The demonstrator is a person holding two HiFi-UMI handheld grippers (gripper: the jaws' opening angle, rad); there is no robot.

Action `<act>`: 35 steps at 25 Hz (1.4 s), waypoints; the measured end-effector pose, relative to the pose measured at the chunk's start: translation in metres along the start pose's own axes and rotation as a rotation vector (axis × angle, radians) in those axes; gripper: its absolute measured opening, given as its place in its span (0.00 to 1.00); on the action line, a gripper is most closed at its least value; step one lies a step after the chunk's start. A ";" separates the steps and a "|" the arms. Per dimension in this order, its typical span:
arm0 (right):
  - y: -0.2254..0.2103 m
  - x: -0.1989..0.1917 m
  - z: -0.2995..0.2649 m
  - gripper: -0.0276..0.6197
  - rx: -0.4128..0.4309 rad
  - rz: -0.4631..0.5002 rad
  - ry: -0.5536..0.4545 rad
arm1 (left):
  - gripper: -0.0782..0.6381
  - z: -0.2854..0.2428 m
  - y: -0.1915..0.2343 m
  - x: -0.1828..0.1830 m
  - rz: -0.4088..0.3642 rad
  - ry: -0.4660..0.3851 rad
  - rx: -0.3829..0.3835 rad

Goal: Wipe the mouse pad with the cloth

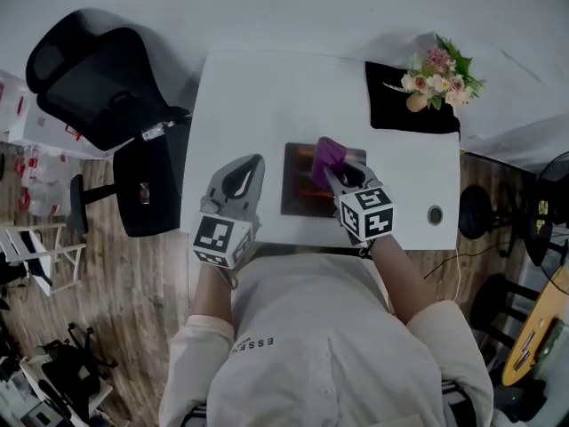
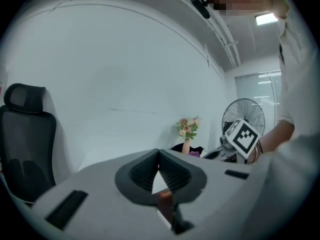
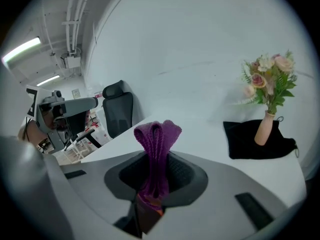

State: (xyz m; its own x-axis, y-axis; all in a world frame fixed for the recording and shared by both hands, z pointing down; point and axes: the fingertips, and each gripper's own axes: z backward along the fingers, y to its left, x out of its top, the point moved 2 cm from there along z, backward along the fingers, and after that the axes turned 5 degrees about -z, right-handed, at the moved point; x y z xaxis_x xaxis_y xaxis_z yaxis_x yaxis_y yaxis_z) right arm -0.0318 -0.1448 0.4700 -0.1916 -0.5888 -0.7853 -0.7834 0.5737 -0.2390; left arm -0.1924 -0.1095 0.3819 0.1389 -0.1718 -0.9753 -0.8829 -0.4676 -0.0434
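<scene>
Nearest me, by the near left corner of the mouse pad, my left gripper hangs just off the pad's edge, its jaws closed tip to tip on nothing. My right gripper is over the pad's near right part. Its jaws are clamped on the purple cloth, pinched into a folded bunch that pokes out past the tips above the pad's right half. I cannot tell whether the cloth touches the pad; the right gripper view looks level across the table, so I judge it is held clear. To wipe well I would tip the right jaws down until the bunch lies on the pad, press lightly, and sweep in overlapping strokes from edge to edge. The left jaws could pin the pad's left edge against sliding. Beyond the pad to the far right, the vase of flowers on its black mat stands well apart.
</scene>
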 end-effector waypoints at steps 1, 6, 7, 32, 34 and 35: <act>0.003 -0.002 -0.008 0.18 -0.003 -0.005 0.016 | 0.11 -0.001 0.004 -0.005 0.000 0.003 -0.023; 0.017 -0.017 -0.052 0.18 0.000 -0.019 0.102 | 0.11 -0.006 0.026 -0.031 0.006 0.021 -0.094; 0.019 -0.020 -0.060 0.18 0.003 -0.023 0.123 | 0.11 -0.007 0.030 -0.036 0.006 0.024 -0.101; 0.003 -0.056 -0.129 0.18 0.024 -0.103 0.309 | 0.11 -0.026 0.046 -0.056 0.032 0.047 -0.150; -0.003 -0.058 -0.125 0.18 0.025 -0.109 0.308 | 0.11 -0.030 0.039 -0.053 0.025 0.046 -0.154; -0.007 -0.059 -0.122 0.18 0.026 -0.110 0.307 | 0.11 -0.033 0.035 -0.051 0.020 0.045 -0.156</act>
State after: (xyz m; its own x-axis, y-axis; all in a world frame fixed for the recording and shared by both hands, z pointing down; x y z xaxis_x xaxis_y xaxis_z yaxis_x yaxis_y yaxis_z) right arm -0.0877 -0.1839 0.5875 -0.2789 -0.7900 -0.5460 -0.7949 0.5089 -0.3304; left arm -0.2159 -0.1455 0.4373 0.1450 -0.2200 -0.9647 -0.8061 -0.5917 0.0137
